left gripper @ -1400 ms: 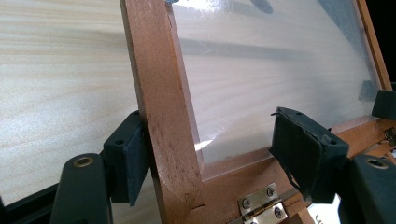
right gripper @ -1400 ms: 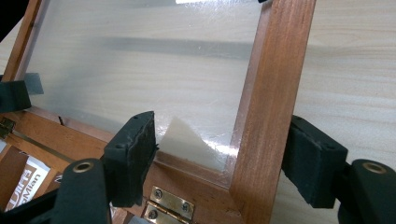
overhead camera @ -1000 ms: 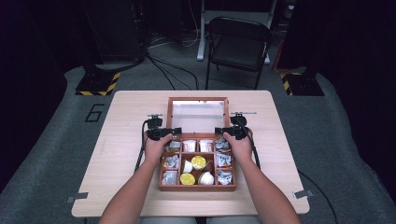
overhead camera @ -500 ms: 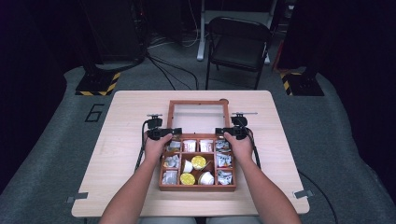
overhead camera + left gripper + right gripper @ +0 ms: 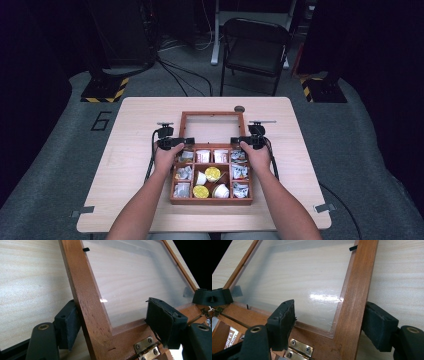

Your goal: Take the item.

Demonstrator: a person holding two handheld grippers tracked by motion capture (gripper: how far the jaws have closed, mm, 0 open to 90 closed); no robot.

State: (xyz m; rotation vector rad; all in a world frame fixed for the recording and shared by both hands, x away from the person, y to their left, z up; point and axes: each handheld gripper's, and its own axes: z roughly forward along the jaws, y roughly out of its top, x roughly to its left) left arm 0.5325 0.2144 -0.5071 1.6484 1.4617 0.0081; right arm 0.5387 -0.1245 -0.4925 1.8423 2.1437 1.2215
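Wooden box lid (image 5: 212,116) (clear pane in a brown frame) lies swung fully open, flat on the table (image 5: 125,125) toward its far edge, hinged to the compartment box (image 5: 211,201) at mid-table. Left gripper (image 5: 112,322) straddles the lid's left frame rail near the brass hinge (image 5: 146,348); its jaws have just been opening, one pad beside the rail, the other clear. Right gripper (image 5: 332,325) straddles the right rail, jaws spread, neither pad pressing. Compartments hold foil packets (image 5: 183,172) and yellow-topped cups (image 5: 212,173).
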